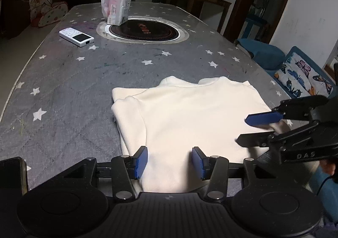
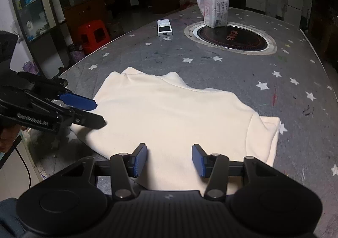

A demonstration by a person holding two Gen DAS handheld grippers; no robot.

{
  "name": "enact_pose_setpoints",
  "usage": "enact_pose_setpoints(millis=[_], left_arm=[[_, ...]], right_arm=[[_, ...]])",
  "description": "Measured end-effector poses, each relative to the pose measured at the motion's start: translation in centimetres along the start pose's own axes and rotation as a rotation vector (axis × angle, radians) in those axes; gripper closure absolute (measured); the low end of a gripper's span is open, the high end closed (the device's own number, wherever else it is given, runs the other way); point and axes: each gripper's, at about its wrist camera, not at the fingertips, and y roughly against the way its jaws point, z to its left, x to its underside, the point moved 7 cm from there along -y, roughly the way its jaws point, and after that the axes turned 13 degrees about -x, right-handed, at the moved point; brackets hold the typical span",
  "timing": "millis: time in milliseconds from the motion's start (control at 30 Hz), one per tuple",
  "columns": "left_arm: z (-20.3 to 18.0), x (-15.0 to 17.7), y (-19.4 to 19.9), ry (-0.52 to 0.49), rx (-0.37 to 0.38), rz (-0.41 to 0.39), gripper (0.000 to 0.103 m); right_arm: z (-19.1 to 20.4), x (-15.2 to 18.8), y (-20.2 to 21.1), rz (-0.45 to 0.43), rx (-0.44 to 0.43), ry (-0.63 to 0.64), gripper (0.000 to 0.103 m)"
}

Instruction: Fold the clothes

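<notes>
Cream knit garment (image 1: 186, 115) lies in folded layers on grey star-print surface (image 1: 74, 81), dead ahead of both grippers. Left gripper (image 1: 169, 162) and right gripper (image 2: 169, 159) fingers wide, empty, flanking near edge; neither nearer.

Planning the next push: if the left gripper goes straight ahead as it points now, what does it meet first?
The cream garment: the left gripper is open right over its near edge. Beyond it lies bare table, then the round inset burner. Height above the cloth is unclear.

Dim room, cream garment (image 1: 186, 115) glaringly overexposed, fisheye edges bent and vignetted dark.
</notes>
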Motion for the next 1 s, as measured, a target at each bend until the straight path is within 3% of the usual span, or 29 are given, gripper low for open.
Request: enact_pose_setpoints(millis=[533,767,1000], left_arm=[[0.0,-2.3,-1.8,0.024,-0.006,0.009,0.053],[0.3,-2.5,-2.2,0.044,-0.01,0.01,0.053],[0.8,-3.6,-0.4,0.077,-0.025,-0.066,0.052]], right_arm=[[-2.7,-4.8,-0.3,-0.042,0.026,-0.011,0.055],[-3.3,-4.4,-2.0,-0.004,-0.005,-0.033,0.055],[-3.4,-3.9,-2.8,0.028,-0.032,-0.025,0.055]])
